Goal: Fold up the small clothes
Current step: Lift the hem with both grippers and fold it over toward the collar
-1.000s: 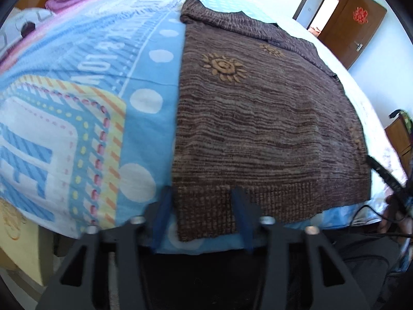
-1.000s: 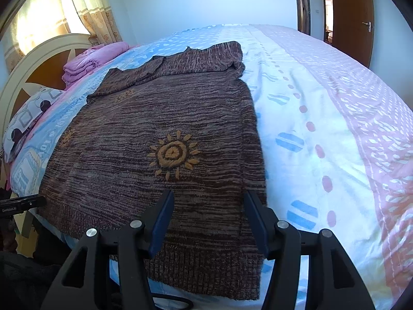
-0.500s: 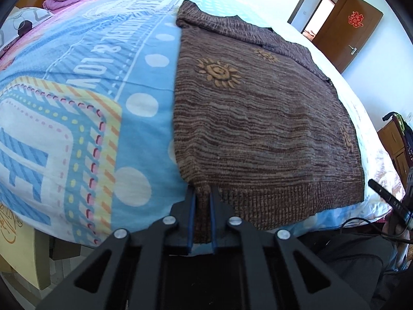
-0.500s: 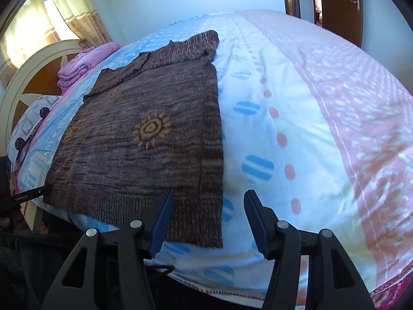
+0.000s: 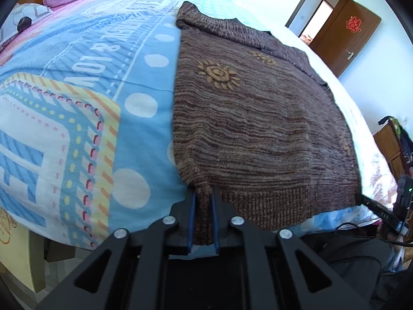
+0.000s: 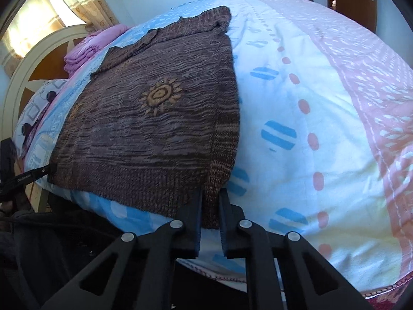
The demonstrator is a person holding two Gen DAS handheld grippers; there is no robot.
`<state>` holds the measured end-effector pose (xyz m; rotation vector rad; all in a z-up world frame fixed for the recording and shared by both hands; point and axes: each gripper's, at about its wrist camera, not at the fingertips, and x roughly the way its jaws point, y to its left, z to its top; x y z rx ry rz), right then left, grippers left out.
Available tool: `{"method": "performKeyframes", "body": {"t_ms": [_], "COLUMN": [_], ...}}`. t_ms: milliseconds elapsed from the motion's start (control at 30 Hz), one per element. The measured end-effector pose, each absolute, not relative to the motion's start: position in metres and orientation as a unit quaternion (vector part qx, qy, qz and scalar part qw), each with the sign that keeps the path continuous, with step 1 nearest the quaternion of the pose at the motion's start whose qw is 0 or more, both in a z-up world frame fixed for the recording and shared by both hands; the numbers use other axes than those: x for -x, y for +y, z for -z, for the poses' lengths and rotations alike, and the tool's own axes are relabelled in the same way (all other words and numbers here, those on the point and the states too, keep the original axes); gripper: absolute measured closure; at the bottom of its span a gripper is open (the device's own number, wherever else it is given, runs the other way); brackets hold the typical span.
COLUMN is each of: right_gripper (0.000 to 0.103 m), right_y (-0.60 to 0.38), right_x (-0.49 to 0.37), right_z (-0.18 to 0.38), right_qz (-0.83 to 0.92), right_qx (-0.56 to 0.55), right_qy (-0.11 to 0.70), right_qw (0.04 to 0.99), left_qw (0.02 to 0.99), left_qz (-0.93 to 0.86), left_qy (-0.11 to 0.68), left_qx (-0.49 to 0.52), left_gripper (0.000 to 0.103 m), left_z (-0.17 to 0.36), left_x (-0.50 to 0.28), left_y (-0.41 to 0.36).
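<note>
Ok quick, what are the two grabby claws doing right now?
Left gripper: jaws closed on the brown sweater's hem corner.
Right gripper: jaws have just closed on the sweater's other hem corner.

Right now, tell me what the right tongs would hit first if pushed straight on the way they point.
The right tongs are already shut on the sweater's hem corner, so that knit comes first. Pushed further, they would likely press it into the bedspread beneath, though depth is hard to judge.
</note>
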<state>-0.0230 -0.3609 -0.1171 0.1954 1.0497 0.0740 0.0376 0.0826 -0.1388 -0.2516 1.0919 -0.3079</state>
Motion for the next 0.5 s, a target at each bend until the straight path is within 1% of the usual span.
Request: {"method": "performKeyframes", "body": {"t_ms": [100,300,500], "right_gripper": [0.098,0.099,0.099], "right_y": [-0.359,-0.376,-0.376], "right_x": [0.026,0.037,0.040], "right_z": [0.114,0.081,0.061], "right_qz": [-0.048,-0.077,-0.073], "right_qx": [-0.093,-0.152,-0.151], "right_qy": [0.493,0.417,0.371], "right_qw": [0.864,0.893,0.913], "left_qw": [0.834,0.845,0.855], "left_qz": [0.165,0.186,0.203], "left_qy": [0.508,0.464,0.433], "left_qx": [0.137,0.189,0.200], "left_gripper": [0.095,0.095,0.095], "left_z": [0.134,0.106,0.081], "left_x": [-0.037,-0.039,-0.047], "left_y": [0.089,0.111,0.110]}}
